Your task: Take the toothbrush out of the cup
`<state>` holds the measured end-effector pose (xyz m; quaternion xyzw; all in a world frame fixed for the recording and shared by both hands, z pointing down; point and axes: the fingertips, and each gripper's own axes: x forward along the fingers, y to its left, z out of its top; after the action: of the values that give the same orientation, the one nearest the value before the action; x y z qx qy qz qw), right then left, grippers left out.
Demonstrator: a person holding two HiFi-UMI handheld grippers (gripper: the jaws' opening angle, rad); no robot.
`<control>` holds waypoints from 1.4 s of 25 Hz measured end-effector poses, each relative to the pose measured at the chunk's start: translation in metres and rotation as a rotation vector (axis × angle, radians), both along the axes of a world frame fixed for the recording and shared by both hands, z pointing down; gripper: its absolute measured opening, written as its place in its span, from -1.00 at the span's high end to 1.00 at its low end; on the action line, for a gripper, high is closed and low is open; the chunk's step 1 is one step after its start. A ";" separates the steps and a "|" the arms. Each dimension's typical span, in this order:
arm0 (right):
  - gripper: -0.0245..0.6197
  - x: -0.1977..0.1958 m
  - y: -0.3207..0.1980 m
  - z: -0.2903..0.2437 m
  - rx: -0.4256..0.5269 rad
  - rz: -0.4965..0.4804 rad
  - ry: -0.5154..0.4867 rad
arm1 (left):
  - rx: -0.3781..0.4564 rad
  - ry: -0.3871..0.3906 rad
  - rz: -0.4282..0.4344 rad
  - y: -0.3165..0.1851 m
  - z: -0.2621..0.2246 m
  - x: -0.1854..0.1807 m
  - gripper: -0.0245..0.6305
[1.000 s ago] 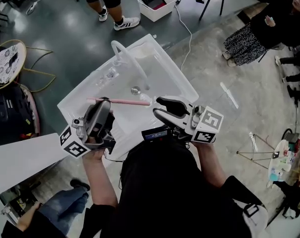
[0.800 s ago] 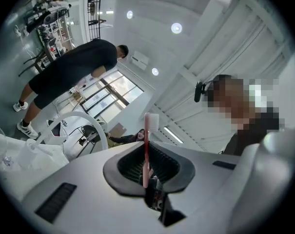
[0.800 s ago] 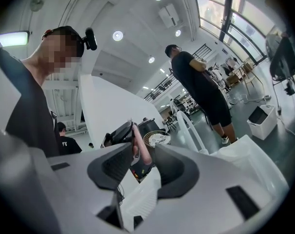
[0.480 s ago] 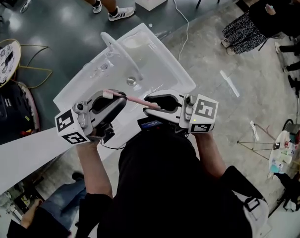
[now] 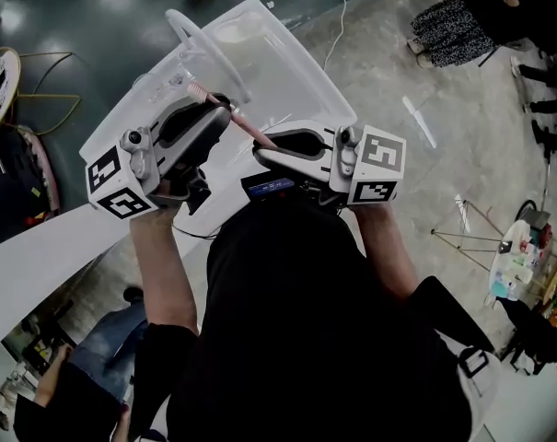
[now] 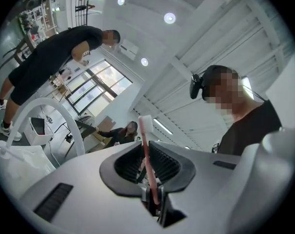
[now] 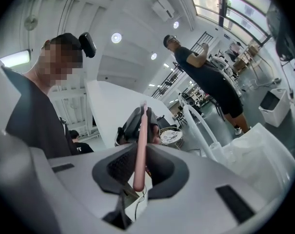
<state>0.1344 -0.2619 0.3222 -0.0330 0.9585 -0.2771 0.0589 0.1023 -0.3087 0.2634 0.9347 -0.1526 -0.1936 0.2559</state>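
Toothbrush (image 5: pixel 243 123) midair: L gripper (image 5: pixel 215 107) (R gripper (image 5: pixel 265 149) closing on).

Pink toothbrush (image 5: pixel 237 118) held in the air over the white sink (image 5: pixel 260 44).
White bristle head tilted up, neck clamped in the left gripper (image 5: pixel 218 109); its handle end lies between the right gripper (image 5: pixel 260 147) jaws, which have just been closing.

Black short-sleeved top (image 5: pixel 306 320), left gripper (image 5: pixel 214 116) and right gripper (image 5: pixel 264 150) pale grey, dark, seemingly ribbed jaws, black-and-white marker cubes (image 5: pixel 379 166)
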 end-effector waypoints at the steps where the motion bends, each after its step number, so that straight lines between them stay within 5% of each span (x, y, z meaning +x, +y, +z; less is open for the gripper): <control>1: 0.75 0.002 -0.003 -0.001 -0.017 0.010 -0.016 | -0.007 0.018 -0.025 -0.004 0.000 0.000 0.82; 5: 0.75 0.010 -0.013 -0.006 -0.071 0.048 -0.084 | -0.039 0.066 -0.100 -0.011 0.005 -0.004 0.58; 12: 0.75 0.037 -0.039 -0.014 -0.207 0.146 -0.242 | -0.088 0.052 -0.234 -0.004 0.025 -0.024 0.57; 17: 0.75 0.059 -0.065 -0.019 -0.217 0.211 -0.293 | -0.079 0.050 -0.321 0.009 0.033 -0.032 0.90; 35: 0.75 -0.013 -0.047 -0.035 -0.268 -0.004 -0.296 | -0.063 0.087 -0.516 0.043 0.022 -0.068 0.90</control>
<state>0.1217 -0.3090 0.2871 0.0026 0.8939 -0.4042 0.1937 0.0343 -0.2656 0.2853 0.8472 -0.3810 -0.2874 0.2335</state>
